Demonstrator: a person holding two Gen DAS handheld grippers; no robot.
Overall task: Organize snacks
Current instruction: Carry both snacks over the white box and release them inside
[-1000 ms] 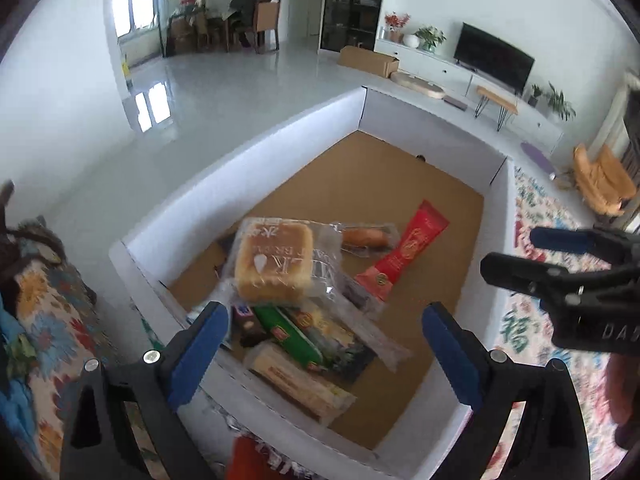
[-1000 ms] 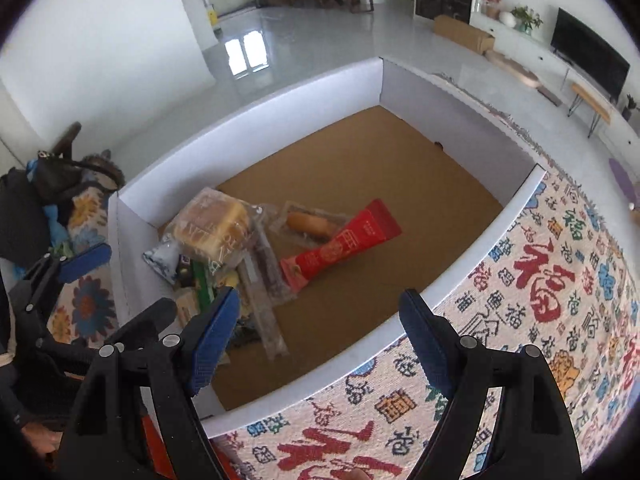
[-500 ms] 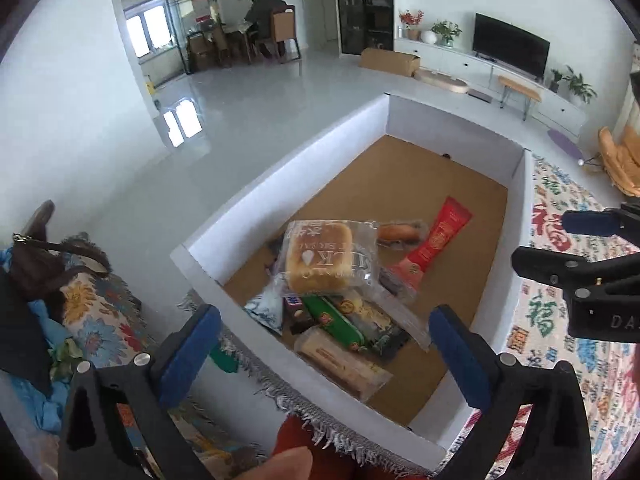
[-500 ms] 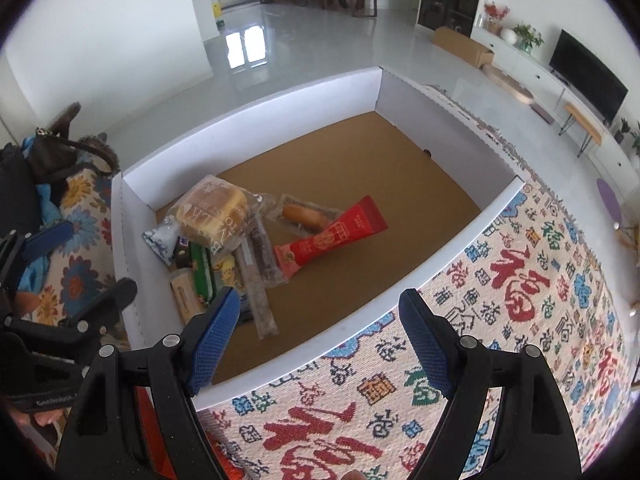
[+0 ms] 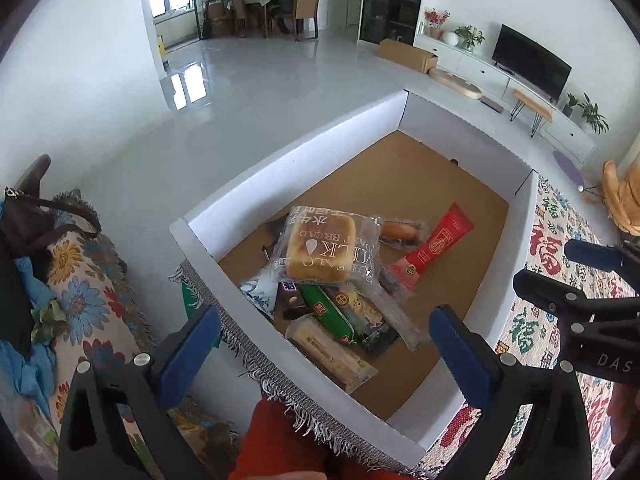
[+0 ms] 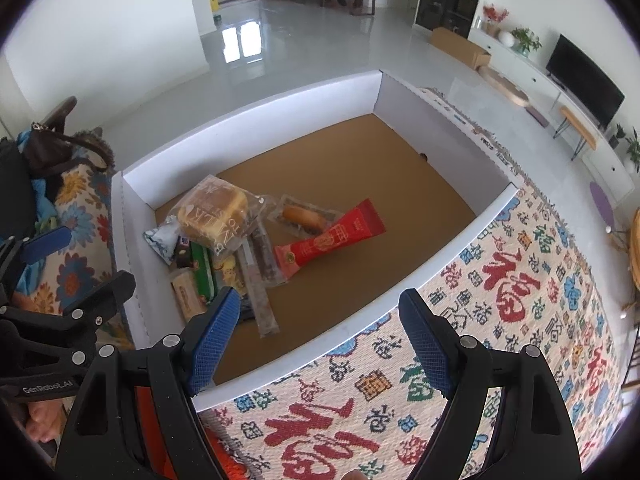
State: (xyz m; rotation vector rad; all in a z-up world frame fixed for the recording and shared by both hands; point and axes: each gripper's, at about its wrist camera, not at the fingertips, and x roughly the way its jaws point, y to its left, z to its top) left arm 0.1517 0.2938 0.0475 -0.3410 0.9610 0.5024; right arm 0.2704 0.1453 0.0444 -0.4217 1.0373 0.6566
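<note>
A big white box [image 5: 280,160] with a brown bottom is sitting on a cloth [image 6: 520,280] with red and blue signs. The snacks [image 5: 340,280] are lying in a pile in the near left corner of the box. A bread pack [image 5: 320,252] is resting on top of the pile, and a red packet [image 6: 332,240] is lying beside it, next to a small sausage pack [image 6: 304,216].

The left gripper [image 5: 324,344] is hanging above the pile with its fingers [image 5: 188,348] spread wide after just opening more, holding nothing. The snacks are showing between the fingers, well below them.

The right gripper [image 6: 320,340] is hanging over the near wall of the box, fingers [image 6: 424,344] spread apart and empty, with the pile off to its left
</note>
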